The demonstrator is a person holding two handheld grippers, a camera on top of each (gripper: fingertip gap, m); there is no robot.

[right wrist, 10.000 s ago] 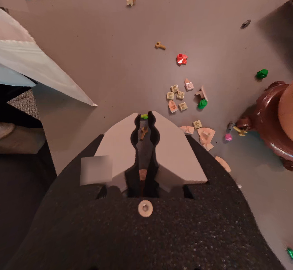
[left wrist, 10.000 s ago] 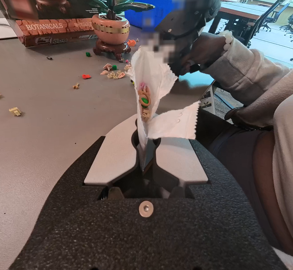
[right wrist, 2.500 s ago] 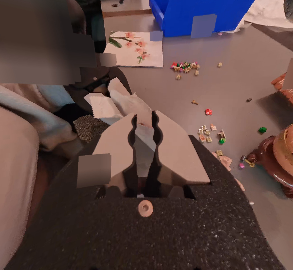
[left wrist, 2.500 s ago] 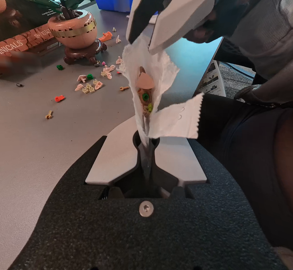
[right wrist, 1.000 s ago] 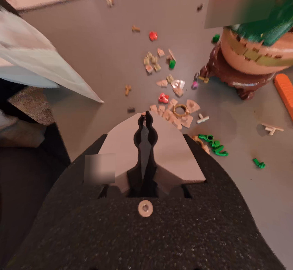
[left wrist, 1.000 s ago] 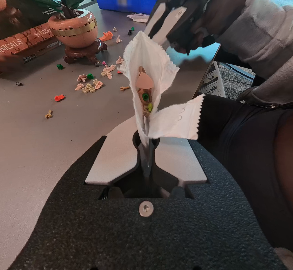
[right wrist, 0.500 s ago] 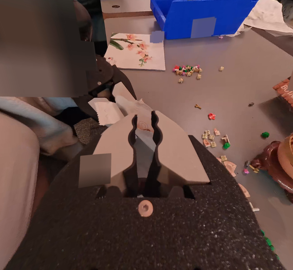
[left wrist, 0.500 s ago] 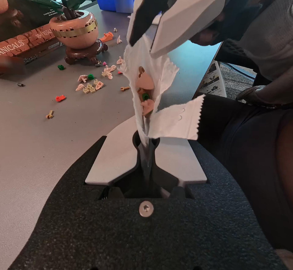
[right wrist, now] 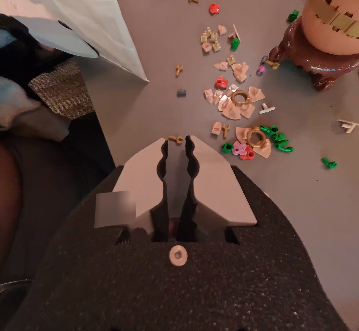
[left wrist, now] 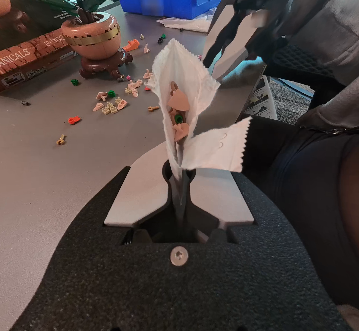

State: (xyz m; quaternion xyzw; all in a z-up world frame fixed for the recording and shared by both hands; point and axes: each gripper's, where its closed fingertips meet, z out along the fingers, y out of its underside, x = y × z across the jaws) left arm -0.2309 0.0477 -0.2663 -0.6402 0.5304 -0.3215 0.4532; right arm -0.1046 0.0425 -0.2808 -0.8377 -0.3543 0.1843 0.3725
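R gripper (right wrist: 176, 140) off the bag since 0.5 s ago, now over table (right wrist: 155, 30), jaws apart, empty, tan clip pc (right wrist: 175, 138) at tips; L gripper (left wrist: 179, 168) clamped on white paper bag (left wrist: 180, 81); pcs visible inside.

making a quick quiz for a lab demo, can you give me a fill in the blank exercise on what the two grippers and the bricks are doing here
1. The left gripper is shut on a white paper ____.
2. The right gripper is ____, and nothing is between its fingers.
3. Nearest the right gripper's tips lies a small ____-coloured brick piece on the grey table.
4. The brick-built pot stands on a ____ base.

Missing words: bag; open; gold; brown
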